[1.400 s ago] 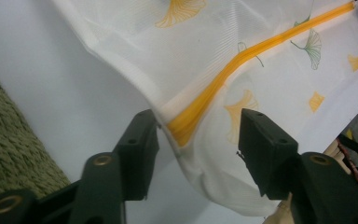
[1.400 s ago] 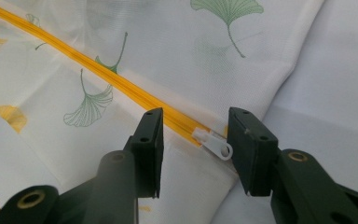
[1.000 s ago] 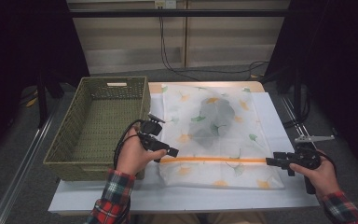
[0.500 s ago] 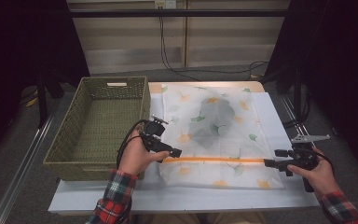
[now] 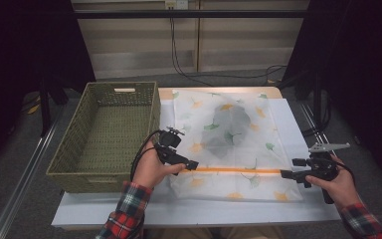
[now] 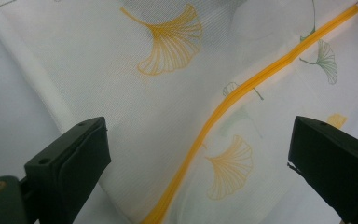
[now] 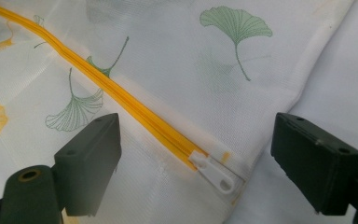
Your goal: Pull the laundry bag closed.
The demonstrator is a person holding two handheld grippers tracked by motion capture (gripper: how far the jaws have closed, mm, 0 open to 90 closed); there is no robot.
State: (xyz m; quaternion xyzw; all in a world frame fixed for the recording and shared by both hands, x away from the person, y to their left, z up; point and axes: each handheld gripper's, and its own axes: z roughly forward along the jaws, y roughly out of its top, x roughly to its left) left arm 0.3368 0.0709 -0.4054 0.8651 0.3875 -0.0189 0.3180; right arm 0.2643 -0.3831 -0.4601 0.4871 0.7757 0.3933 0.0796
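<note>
Two grippers, jaws wide apart over a white leaf-printed mesh bag [image 5: 231, 144].
Left gripper [image 6: 200, 154] and right gripper [image 7: 196, 154] straddle its orange zipper [image 5: 236, 170] (gripping nothing).

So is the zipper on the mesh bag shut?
Shut: the white pull sits at the end of the orange zipper, whose teeth look joined along its length.

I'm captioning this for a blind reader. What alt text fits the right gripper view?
Open black tongs hover over a white mesh laundry bag printed with ginkgo leaves, straddling the white zipper pull at the end of its orange zipper. The bag lies on a white table surface.
</note>
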